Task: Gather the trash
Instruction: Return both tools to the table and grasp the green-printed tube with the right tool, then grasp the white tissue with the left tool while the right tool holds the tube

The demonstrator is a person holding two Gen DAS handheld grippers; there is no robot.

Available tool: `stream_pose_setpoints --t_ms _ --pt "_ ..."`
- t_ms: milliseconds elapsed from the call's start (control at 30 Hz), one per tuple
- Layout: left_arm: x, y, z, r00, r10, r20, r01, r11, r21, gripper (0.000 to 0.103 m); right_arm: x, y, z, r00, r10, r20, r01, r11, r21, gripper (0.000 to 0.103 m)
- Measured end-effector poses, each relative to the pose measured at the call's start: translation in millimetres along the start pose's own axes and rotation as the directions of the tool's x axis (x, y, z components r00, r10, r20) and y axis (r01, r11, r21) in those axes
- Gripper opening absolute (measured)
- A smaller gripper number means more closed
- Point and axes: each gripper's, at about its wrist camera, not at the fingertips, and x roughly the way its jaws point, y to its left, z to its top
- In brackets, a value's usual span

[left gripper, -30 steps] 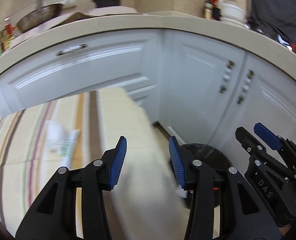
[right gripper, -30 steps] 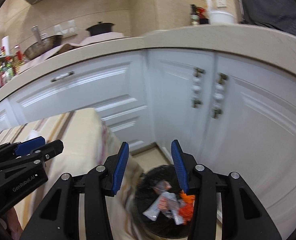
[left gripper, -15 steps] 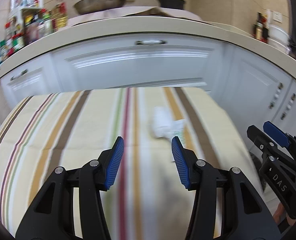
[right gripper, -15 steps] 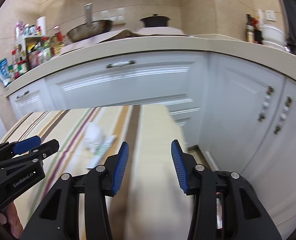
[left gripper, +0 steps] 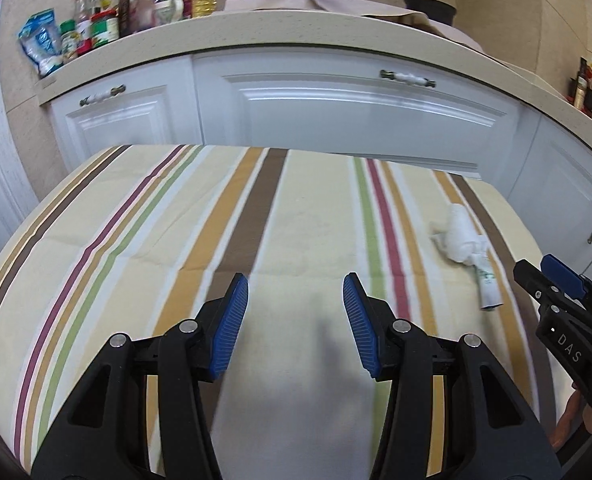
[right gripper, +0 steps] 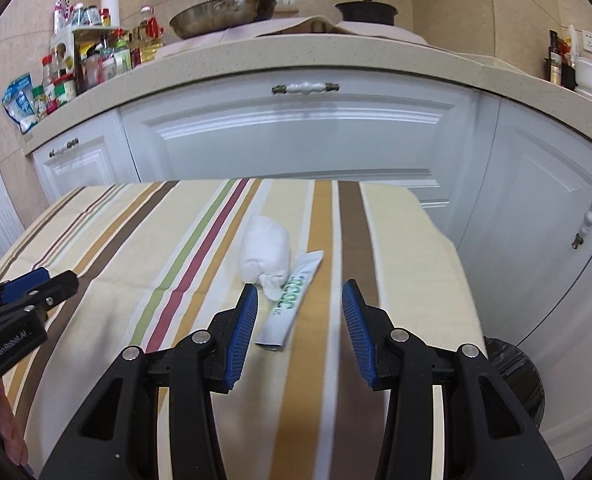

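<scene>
Both grippers hover over the striped table (right gripper: 95, 248), jaws spread and empty. A crumpled tissue (right gripper: 264, 254) lies touching a white wrapper (right gripper: 289, 300) just ahead of the right gripper (right gripper: 299, 330); the left gripper (left gripper: 296, 326) faces bare cloth.

1. Your striped table (right gripper: 396, 240) stands in front of the cabinets (right gripper: 296, 136).
2. On it, toward its right side, a crumpled tissue (right gripper: 264, 250) lies touching a flat wrapper (right gripper: 291, 300) on the tissue's right.
3. The bin (right gripper: 516, 372) sits on the floor off the table's right edge.
4. A pan (right gripper: 223, 10) and bottles (right gripper: 95, 60) stand on the counter behind.
</scene>
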Motion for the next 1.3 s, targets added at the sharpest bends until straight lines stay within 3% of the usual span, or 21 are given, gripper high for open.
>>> stream_pose_setpoints --t_ms 267,467,633,733,800,933,1300 --pt "11.9 24.3 2.6 1.000 -0.004 -0.021 0.003 1.000 -0.021 0.048 19.1 12.6 3.6 0.997 -0.038 -0.062 0.037 0.999 -0.006 0.044" --pt "18.8 27.0 2.4 0.999 -0.031 -0.038 0.030 0.999 -0.028 0.048 36.8 12.7 3.3 0.985 -0.069 -0.155 0.069 0.998 -0.007 0.044" --pt "22.9 25.0 1.6 0.998 -0.041 -0.046 0.040 0.999 -0.028 0.048 45.9 12.1 1.1 0.976 -0.047 -0.213 0.044 0.999 -0.019 0.044" --pt "23.9 23.2 1.1 0.998 -0.042 -0.048 0.041 0.999 -0.027 0.048 48.6 11.4 0.0 0.973 -0.033 -0.230 0.032 0.999 -0.011 0.037" --pt "24.3 22.0 1.0 0.998 -0.043 -0.050 0.041 0.999 -0.026 0.048 49.0 10.7 -0.6 0.973 -0.022 -0.231 0.022 1.000 -0.004 0.035" --pt "24.5 18.2 -0.2 0.998 -0.044 -0.054 0.043 0.999 -0.023 0.049 48.2 12.2 -2.9 0.974 -0.007 -0.227 0.007 1.000 -0.003 0.020" --pt "21.8 -7.2 -0.9 0.996 -0.065 -0.054 0.065 0.998 0.007 0.049 38.4 -4.4 -10.2 0.981 0.002 -0.195 0.007 0.999 0.044 0.017"
